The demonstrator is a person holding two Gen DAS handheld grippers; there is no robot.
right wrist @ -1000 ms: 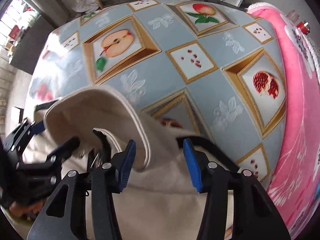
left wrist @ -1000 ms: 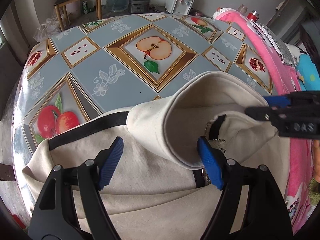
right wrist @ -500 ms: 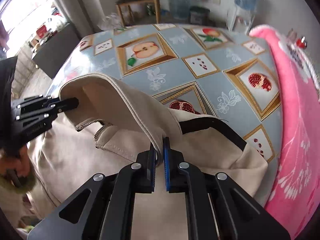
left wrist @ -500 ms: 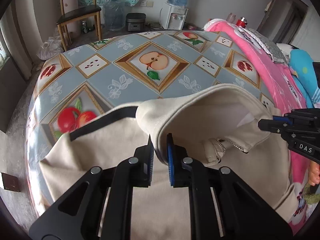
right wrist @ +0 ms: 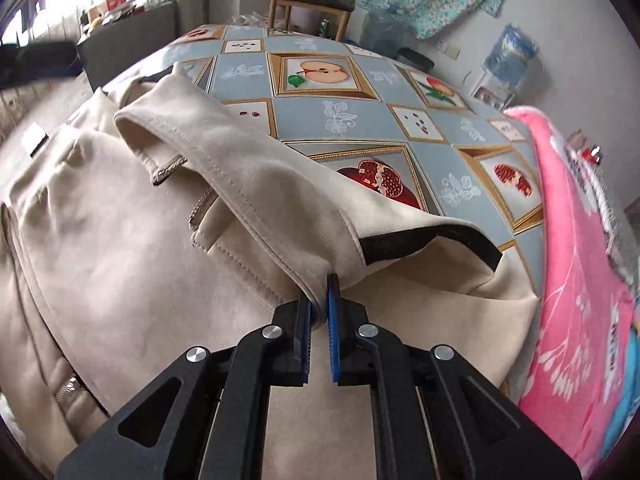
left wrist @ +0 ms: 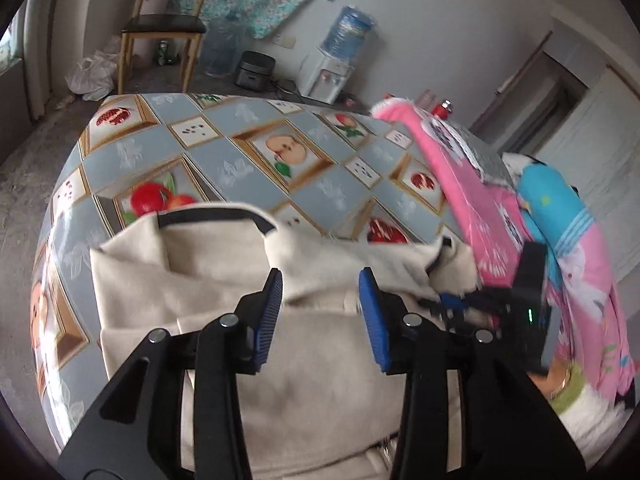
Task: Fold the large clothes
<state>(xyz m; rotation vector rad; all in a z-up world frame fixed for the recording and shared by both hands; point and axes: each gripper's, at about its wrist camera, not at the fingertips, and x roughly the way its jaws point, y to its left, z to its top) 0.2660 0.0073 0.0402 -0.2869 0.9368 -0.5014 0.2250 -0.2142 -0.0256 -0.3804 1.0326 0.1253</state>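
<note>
In the left wrist view, the left claw [left wrist: 320, 312] has just been opening, and its two blue pads now stand apart with nothing pinched. The big cream jacket with black trim [left wrist: 208, 264] lies right under and ahead of it, spread on the worktop with the fruit-picture cloth [left wrist: 224, 168]. The folded edge runs sideways, from the left claw across to the right claw [left wrist: 448, 304], which sits just beside it on the right.

In the right wrist view, the right claw [right wrist: 319, 300] is pinched tight on the cream edge of the jacket [right wrist: 132, 220], which stretches away to the left. So the right claw is the only one holding cloth.

There is one jacket, two claws, and one pink blanket [right wrist: 580, 260] along the right side.
</note>
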